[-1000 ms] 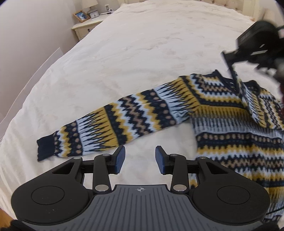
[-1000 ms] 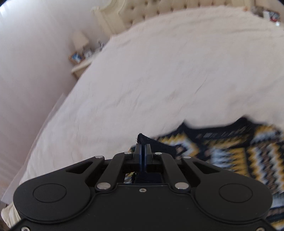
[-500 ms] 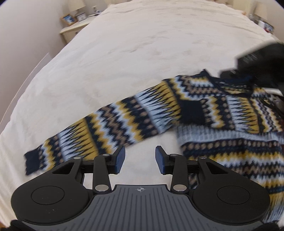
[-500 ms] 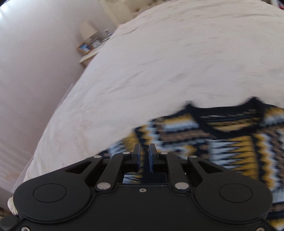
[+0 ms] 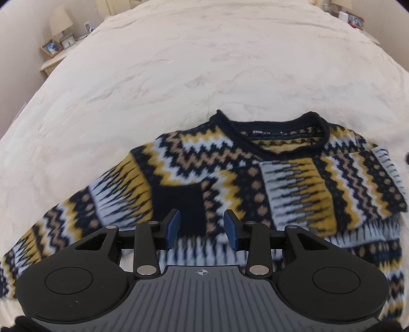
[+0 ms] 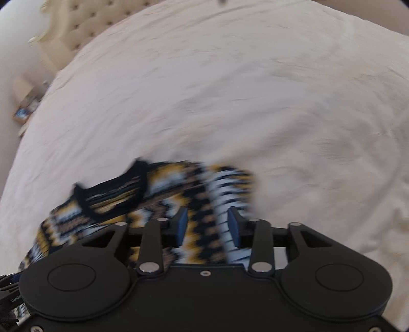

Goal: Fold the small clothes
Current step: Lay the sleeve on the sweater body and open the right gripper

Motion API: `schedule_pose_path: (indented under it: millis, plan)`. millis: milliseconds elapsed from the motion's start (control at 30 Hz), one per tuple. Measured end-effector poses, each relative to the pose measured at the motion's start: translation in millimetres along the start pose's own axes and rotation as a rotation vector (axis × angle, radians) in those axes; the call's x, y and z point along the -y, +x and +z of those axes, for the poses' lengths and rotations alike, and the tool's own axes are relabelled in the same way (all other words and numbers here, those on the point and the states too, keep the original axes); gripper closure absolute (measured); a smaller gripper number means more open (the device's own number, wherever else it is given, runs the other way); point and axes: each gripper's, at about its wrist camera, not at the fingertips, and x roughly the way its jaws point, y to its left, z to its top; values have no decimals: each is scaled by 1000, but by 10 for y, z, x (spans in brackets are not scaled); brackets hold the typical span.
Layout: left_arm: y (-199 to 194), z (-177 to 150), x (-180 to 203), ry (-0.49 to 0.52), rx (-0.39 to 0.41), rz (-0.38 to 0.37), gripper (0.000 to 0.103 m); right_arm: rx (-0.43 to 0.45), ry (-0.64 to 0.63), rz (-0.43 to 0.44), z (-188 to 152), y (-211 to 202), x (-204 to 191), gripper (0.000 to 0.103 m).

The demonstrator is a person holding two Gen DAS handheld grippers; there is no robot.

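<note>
A small knitted sweater [image 5: 230, 163] in navy, yellow, white and tan zigzags lies flat on the white bed [image 5: 204, 63], neck hole away from me. Its right sleeve [image 5: 299, 189] is folded across the chest, dark cuff [image 5: 179, 204] near the middle. Its left sleeve [image 5: 76, 212] stretches out to the lower left. My left gripper [image 5: 202, 227] is open and empty, hovering over the cuff. My right gripper [image 6: 207, 226] is open and empty above the sweater's right shoulder [image 6: 194, 199]; that view is blurred.
A nightstand [image 5: 55, 55] with a lamp and picture frames stands beyond the bed's far left corner. A tufted headboard [image 6: 107, 23] is at the far end. Another nightstand [image 5: 350, 18] sits at the far right. Bare bedspread lies beyond the sweater.
My right gripper laid the right sleeve across the chest, opened and let go, then moved right. My left gripper swung from the left sleeve to over the sweater's middle.
</note>
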Motion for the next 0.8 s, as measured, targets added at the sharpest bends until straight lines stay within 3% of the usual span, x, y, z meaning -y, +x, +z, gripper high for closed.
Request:
schedule_pose_path:
  millis: [100,200,333,567,767,800]
  plan:
    - [161,18,-2,-3,-22,0,66,-12,-6,-33,88,156,179,53]
    - [311,12,-93,-37,-75,-4,66,-21,-22,-17,151,326,279,37]
    - [492,-25,-236,-74,-144,7,66,-40,-55,-9,214,566,276,25]
    - [652,-86,-324,-91,-201,-19,65,-69,-11,63,258,924,396,25]
    - [750,-103,-310,-70,-197,-19,63,-129,96,208,304,1044,524,24]
    - [753,-103,-316,-74,-196,-21,63,-142,101,215,316,1059,524,29]
